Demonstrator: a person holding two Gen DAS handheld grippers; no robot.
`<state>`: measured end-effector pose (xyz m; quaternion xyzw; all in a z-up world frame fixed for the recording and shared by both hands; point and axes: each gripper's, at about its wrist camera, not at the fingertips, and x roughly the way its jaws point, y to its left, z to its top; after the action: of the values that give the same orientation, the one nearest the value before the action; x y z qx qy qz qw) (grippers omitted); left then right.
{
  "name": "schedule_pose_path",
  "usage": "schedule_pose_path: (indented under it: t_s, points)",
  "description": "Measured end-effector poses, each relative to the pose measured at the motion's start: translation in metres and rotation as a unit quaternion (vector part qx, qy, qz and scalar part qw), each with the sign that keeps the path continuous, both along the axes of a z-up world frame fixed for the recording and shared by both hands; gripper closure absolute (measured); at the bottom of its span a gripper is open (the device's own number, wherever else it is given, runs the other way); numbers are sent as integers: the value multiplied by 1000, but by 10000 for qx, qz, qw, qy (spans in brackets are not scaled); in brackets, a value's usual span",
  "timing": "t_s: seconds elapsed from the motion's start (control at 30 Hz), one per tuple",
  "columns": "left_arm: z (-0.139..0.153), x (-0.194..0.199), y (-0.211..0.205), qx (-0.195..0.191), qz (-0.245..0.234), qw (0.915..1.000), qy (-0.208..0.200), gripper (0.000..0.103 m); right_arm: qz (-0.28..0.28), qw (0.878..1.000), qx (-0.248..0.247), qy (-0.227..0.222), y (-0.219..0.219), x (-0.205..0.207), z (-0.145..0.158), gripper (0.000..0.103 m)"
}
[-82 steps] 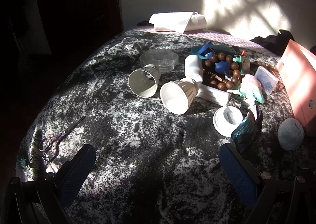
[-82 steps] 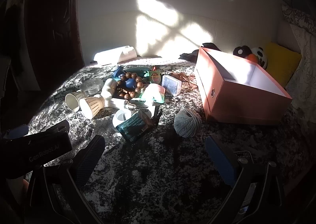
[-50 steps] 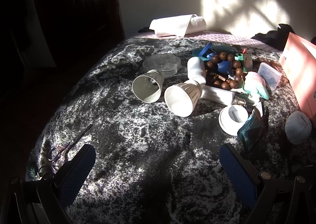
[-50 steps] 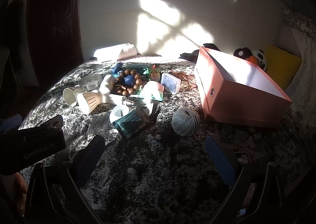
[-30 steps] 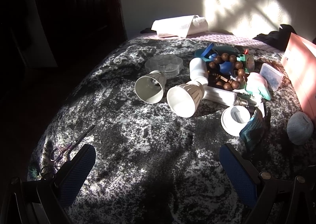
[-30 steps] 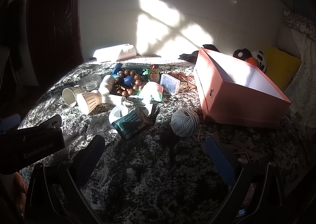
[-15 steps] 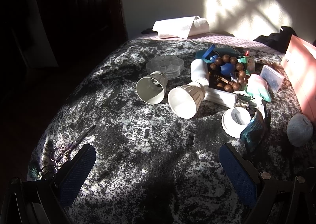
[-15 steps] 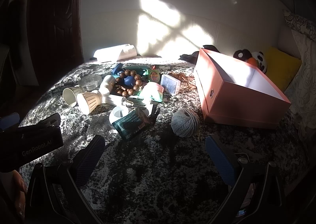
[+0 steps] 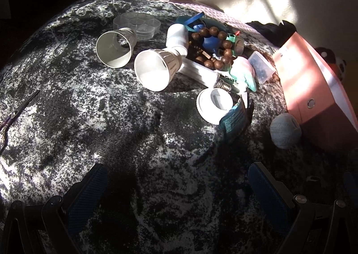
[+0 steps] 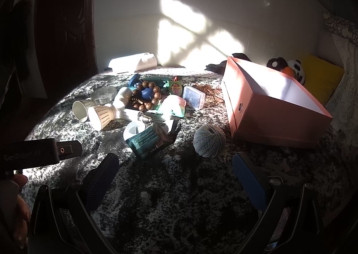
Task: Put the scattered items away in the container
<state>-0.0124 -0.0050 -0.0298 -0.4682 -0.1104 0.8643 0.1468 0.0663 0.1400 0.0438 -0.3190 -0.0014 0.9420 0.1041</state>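
Note:
A pile of small items lies on a dark mottled bedspread: two white lamp cups (image 9: 154, 70) (image 9: 114, 49), a white round cap (image 9: 213, 105), a teal packet (image 9: 233, 120), a wooden bead bracelet (image 9: 214, 50), a white bottle (image 9: 176, 36) and a ball of twine (image 10: 209, 140), which also shows in the left wrist view (image 9: 285, 130). The open pink box (image 10: 270, 106) stands to the right of them. My left gripper (image 9: 176, 189) is open and empty, short of the cups. My right gripper (image 10: 175, 177) is open and empty, in front of the twine.
Small scissors (image 9: 15, 115) lie at the far left. A clear round organiser (image 9: 137, 22) and a clear case (image 10: 193, 97) lie near the pile. A folded white cloth (image 10: 133, 62) lies at the back. A yellow pillow (image 10: 320, 79) and plush toys (image 10: 288, 68) sit behind the box.
The left gripper has moved forward and turned right, so the pile and the pink box sit nearer and more central. The right gripper has barely moved. Both stay open.

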Motion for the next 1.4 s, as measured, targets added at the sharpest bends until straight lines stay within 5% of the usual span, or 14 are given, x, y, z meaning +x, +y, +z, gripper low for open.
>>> schedule_pose_path:
  t_s: [0.13,0.3,0.43,0.63,0.8,1.07,1.2,1.4]
  points:
    - [9,8,-6,241,179,9974,652,0,148,9998,90,-117,5,-2,-5,0]
    - [46,2,-7,-1386,344,9776,1549,0,226,9997,58,-124,19,-4,-3,0]
    - [56,-27,-5,-1543,-35,9737,1679,0,257,9996,18,-72,41,-24,5,0]
    - [20,-70,13,-1646,-591,9768,1237,0,348,9992,167,-76,65,-64,2,0]
    - [2,-90,22,-1654,-781,9776,1038,0,431,9957,50,-824,72,-91,-38,1]
    - [-25,-122,36,-1662,-1083,9775,720,0,472,9936,364,-960,76,-112,-51,0]
    - [-29,-139,36,-1344,-1264,9807,643,0,397,9919,220,-1185,87,-125,-60,1]
    - [-28,-145,47,-1166,-1415,9806,696,20,176,9881,-220,-1514,106,-135,-75,9]
